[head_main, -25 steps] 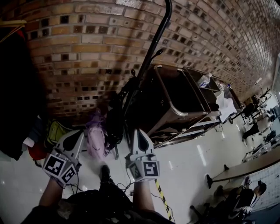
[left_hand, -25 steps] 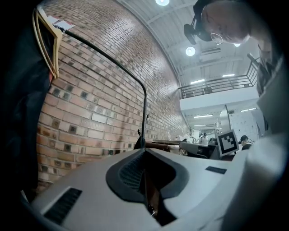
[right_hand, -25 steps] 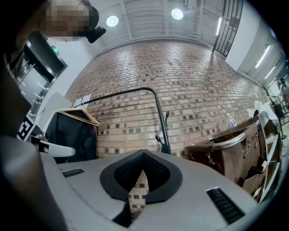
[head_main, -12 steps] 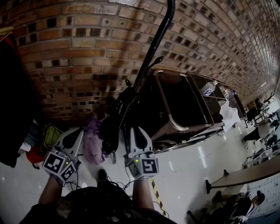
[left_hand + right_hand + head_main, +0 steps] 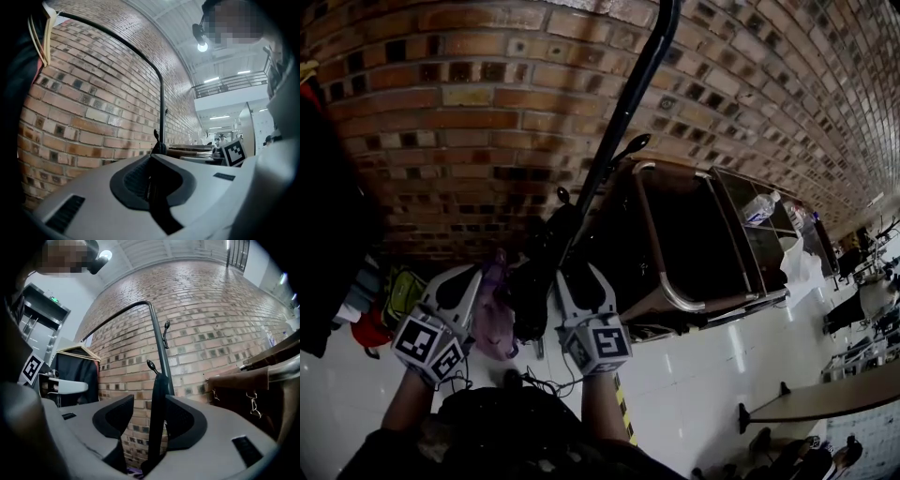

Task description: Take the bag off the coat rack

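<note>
Right gripper jaws just spread, black bag strap between them, left gripper pressed together

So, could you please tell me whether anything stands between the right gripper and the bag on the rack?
Nothing visible does. The right gripper has just been opening its jaws, and the black bag, hanging on the rack, stands between them, not yet clamped.
</note>
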Demonstrator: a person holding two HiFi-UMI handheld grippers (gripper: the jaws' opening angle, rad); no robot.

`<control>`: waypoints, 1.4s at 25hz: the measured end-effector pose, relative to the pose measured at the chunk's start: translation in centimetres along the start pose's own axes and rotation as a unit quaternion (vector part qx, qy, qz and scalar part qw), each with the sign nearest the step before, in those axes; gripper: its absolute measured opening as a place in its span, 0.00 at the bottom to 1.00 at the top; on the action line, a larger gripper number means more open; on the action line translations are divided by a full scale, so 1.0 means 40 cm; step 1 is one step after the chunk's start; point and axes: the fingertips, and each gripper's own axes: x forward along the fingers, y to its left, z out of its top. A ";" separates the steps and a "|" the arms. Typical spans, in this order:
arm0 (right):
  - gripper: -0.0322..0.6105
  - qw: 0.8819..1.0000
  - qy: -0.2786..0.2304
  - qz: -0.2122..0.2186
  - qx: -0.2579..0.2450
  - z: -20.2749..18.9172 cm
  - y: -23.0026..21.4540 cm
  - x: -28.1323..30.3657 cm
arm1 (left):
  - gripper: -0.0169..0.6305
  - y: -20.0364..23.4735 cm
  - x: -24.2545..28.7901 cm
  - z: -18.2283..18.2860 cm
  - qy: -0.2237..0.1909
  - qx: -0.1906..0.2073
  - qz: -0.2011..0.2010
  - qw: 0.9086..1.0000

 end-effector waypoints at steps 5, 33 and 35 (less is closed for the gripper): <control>0.40 0.999 0.029 0.016 0.013 -0.058 -0.036 0.061 | 0.08 0.003 0.054 -0.009 0.001 0.003 0.009 1.000; 0.21 0.998 0.062 -0.002 -0.018 -0.109 -0.060 0.242 | 0.08 0.122 0.233 -0.009 0.028 -0.003 -0.057 0.998; 0.15 0.998 0.065 0.002 -0.009 -0.106 -0.055 0.246 | 0.08 0.130 0.246 -0.012 0.030 -0.008 -0.063 0.998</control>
